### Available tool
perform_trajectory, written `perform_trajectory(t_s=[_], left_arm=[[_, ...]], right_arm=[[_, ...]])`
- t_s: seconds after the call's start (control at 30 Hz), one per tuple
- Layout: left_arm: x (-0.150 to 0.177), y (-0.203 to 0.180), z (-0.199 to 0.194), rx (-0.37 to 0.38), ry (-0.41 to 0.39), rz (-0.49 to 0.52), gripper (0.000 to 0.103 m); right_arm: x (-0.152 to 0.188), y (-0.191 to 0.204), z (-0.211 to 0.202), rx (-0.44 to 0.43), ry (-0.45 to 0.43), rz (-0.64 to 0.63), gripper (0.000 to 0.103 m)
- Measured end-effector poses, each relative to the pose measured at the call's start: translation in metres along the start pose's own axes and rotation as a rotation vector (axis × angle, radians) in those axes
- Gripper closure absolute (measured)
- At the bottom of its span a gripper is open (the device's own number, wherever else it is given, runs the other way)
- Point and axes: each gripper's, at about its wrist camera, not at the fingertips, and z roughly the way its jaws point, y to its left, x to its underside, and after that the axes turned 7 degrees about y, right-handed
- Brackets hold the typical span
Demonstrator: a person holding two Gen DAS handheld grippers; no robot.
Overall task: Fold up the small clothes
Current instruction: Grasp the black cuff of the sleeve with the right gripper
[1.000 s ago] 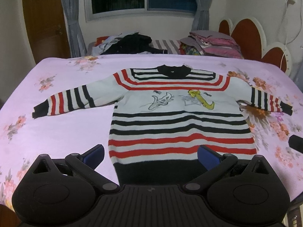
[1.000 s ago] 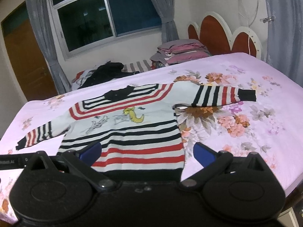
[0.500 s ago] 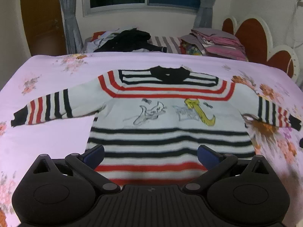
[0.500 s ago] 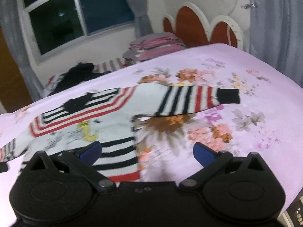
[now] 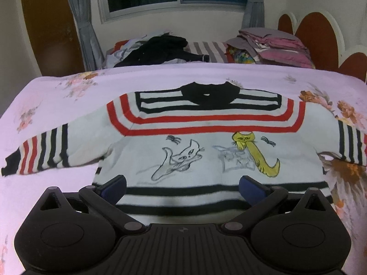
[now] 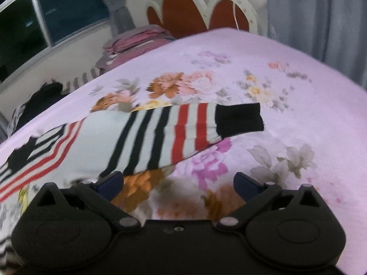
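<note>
A small white sweater with red and black stripes and two cat drawings lies flat, front up, on the pink floral bedsheet, sleeves spread. My left gripper is open and empty, hovering over the sweater's lower body. Its left sleeve stretches to the left. My right gripper is open and empty, just short of the right sleeve, whose black cuff points right.
A pile of dark clothes and folded pink and grey bedding lie beyond the bed's far edge under the window. A red scalloped headboard and grey curtain stand to the right.
Both grippers have moved forward over the bed. The left has advanced from the hem toward the chest. The right has swung right, from the sweater's body to the right sleeve.
</note>
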Motion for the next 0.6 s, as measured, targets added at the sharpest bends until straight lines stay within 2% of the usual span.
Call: perform_trajectory(t_s=[0.13, 0.27, 0.37, 0.47, 0.53, 0.6], left_arm=[[-0.010, -0.005, 0.012, -0.009, 0.019, -0.006, 0.000], [-0.018, -0.008, 0.024, -0.020, 0.039, -0.005, 0.000], [-0.021, -0.008, 0.031, -0.024, 0.044, -0.004, 0.000], [-0.023, -0.004, 0.038, -0.018, 0.058, -0.013, 0.000], [-0.025, -0.003, 0.042, -0.019, 0.062, -0.022, 0.000], [-0.026, 0.000, 0.045, -0.014, 0.066, -0.029, 0.000]], right_arm=[[-0.016, -0.014, 0.032, 0.023, 0.026, 0.054, 0.008], [-0.027, -0.027, 0.053, 0.008, 0.034, 0.126, 0.011], [-0.033, -0.035, 0.069, 0.013, 0.035, 0.162, 0.022], [-0.037, -0.038, 0.077, 0.017, 0.009, 0.170, 0.027], [-0.041, -0.038, 0.080, 0.023, -0.009, 0.164, 0.038], [-0.044, -0.040, 0.083, 0.022, -0.020, 0.174, 0.065]])
